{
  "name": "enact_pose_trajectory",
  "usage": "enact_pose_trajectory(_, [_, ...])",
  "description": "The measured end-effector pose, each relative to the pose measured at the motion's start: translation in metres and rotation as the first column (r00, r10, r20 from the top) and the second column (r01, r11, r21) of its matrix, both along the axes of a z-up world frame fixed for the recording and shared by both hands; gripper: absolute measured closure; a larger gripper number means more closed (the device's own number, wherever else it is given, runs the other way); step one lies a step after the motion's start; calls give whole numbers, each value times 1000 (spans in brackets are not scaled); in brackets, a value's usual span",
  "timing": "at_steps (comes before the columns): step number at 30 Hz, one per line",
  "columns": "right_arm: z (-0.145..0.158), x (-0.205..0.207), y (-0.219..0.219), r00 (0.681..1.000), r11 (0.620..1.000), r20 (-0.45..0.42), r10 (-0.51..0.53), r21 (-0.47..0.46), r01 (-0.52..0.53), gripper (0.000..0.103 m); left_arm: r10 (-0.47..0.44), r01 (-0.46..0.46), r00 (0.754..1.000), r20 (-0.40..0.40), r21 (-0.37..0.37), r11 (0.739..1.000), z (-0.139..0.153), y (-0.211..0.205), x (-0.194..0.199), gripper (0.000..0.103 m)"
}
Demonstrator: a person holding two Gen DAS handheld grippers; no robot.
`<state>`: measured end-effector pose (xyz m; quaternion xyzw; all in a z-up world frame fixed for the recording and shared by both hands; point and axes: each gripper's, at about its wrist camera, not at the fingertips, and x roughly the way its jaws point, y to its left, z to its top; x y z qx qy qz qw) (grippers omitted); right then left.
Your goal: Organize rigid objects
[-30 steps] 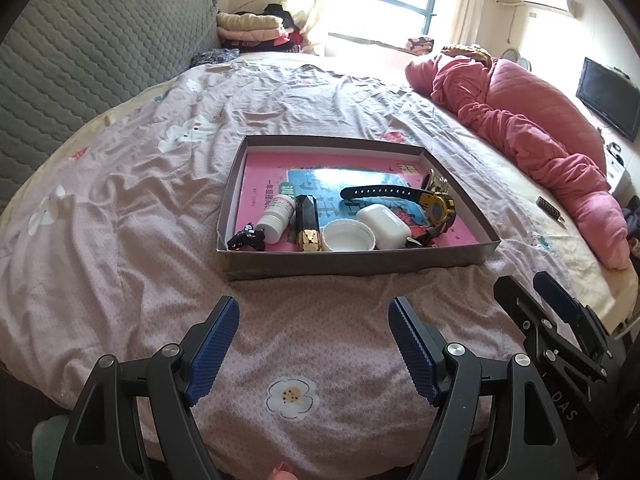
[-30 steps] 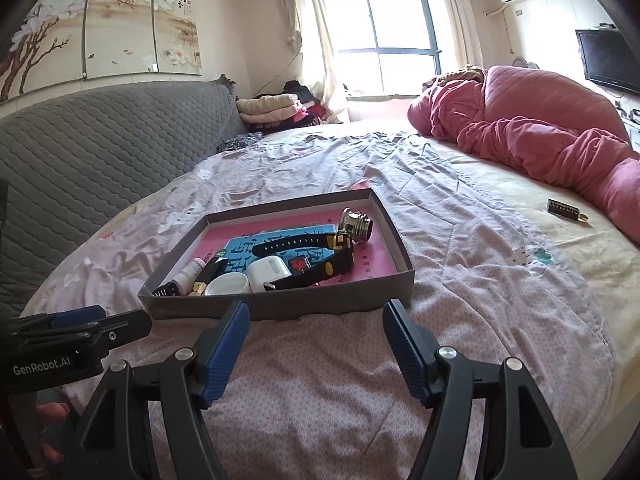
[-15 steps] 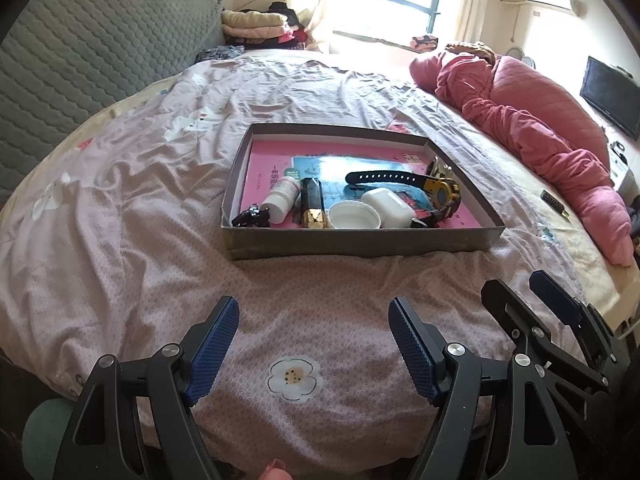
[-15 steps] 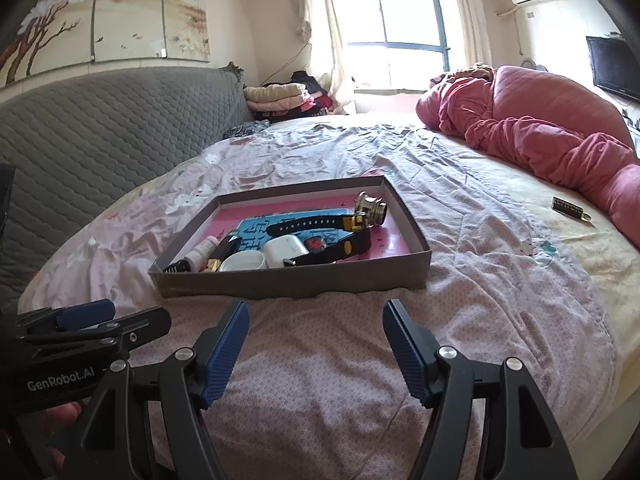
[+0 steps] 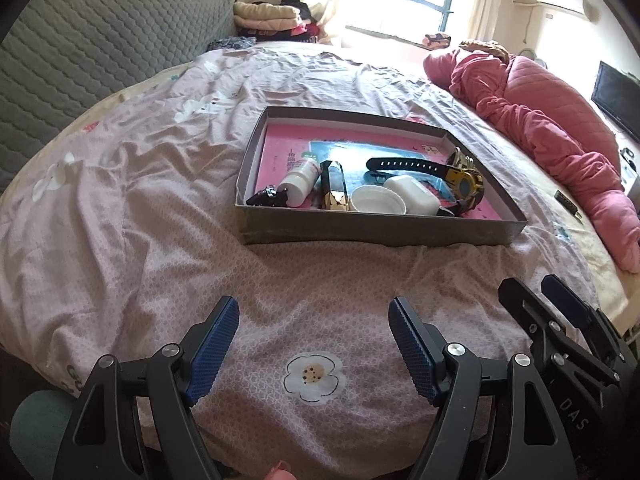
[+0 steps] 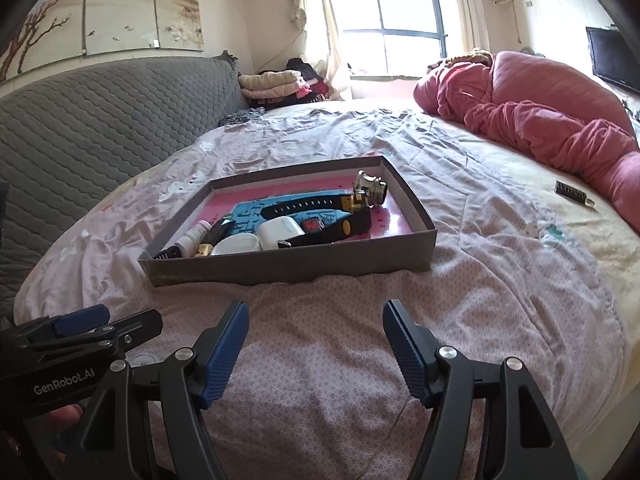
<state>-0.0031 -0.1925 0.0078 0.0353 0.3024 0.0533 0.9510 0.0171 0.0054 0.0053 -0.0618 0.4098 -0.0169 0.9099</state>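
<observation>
At frame centre on the bed (image 5: 120, 240) sat the box (image 5: 360, 232) with watch (image 5: 460, 176), bottle (image 5: 300, 180), case (image 6: 280, 230). Only the right view showed a wall painting (image 6: 100, 4). Each hand-held gripper, left (image 5: 312, 344) and right (image 6: 316, 344), stood wide open, empty.

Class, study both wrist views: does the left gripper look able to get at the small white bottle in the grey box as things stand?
Probably yes. The left gripper is open and empty, with only bare bedspread before the grey box. The white bottle lies near the box's low front wall, uncovered from above, though a black-and-gold case crowds one side.
</observation>
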Motion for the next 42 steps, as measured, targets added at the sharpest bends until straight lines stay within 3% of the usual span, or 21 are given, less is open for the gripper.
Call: enact_pose_trajectory(42, [-11,9,3,1000,999,-29,-10,-33,9,34,-5,6,999,-33,42,999,-16,-10,10,25])
